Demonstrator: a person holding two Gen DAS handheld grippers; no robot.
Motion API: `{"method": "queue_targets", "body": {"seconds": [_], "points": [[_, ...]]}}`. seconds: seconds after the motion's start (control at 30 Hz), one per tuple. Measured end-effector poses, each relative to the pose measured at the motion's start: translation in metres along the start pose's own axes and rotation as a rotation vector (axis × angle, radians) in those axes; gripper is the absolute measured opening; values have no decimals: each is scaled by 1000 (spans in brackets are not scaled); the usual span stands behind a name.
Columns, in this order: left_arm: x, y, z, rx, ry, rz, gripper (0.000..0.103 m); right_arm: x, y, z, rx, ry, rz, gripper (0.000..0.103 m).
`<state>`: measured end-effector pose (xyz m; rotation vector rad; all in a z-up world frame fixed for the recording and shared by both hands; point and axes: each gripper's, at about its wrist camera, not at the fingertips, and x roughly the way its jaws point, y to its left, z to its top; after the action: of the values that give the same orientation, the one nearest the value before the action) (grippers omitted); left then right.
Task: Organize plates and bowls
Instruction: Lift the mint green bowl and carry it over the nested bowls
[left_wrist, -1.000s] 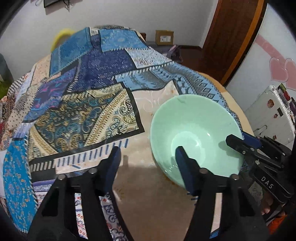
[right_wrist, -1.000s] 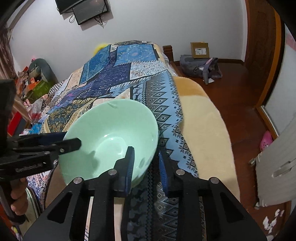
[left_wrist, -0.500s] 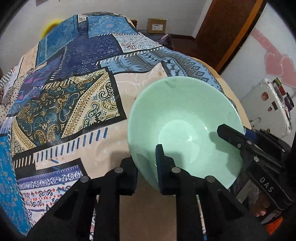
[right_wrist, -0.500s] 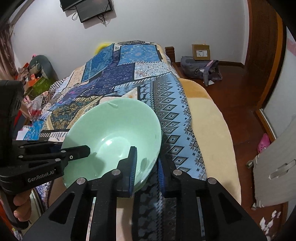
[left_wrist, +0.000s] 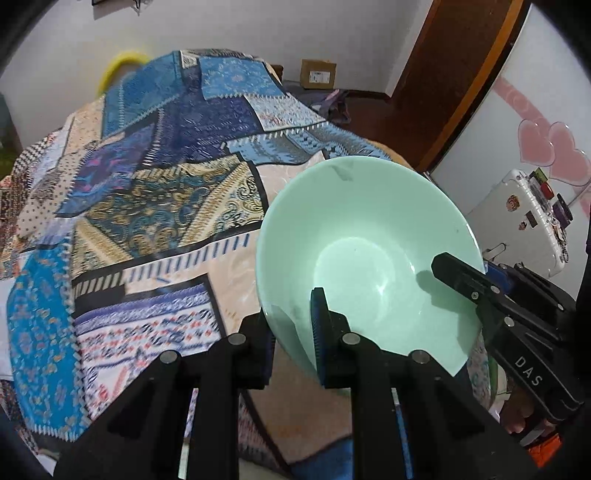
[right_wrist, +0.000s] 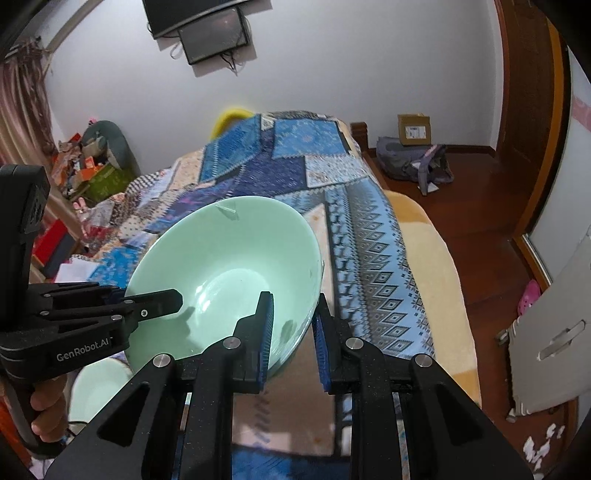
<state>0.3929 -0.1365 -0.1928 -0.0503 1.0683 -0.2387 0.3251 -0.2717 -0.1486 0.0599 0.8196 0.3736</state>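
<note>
Left gripper (left_wrist: 291, 332) of matte black plastic arms with round silver screws, ridged blue pads (left_wrist: 317, 325) on the fingers, white "GenRobot.AI" lettering on its body, right gripper (right_wrist: 291, 332) built alike, white "DAS" marking, bare hand (right_wrist: 46, 417) around each black handle

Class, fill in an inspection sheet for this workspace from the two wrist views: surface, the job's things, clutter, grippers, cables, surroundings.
Surface: bed under a patchwork blanket, with a tan blanket along its side.
Job's things: mint green bowl, empty and tilted; second pale green dish lower left in the right wrist view, partly hidden.
Clutter: piled boxes and bags beside the bed.
Grippers: left gripper and right gripper each shut on the bowl's rim, on opposite sides.
Cables: wires hang below the wall screen.
Surroundings: backpack and cardboard box on the wooden floor; white suitcase by the wall.
</note>
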Motion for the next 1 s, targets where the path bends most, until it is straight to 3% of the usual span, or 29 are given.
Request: {"method": "queue_targets", "body": {"seconds": [0.4,1.0], "points": [[-93,11,-37,-30,-77,38,17,-44,57,-8,-55,-63,59,19],[-194,72,-114,-120,-159,103,17,-58,156,-37,-152,-74,145,19]]}}
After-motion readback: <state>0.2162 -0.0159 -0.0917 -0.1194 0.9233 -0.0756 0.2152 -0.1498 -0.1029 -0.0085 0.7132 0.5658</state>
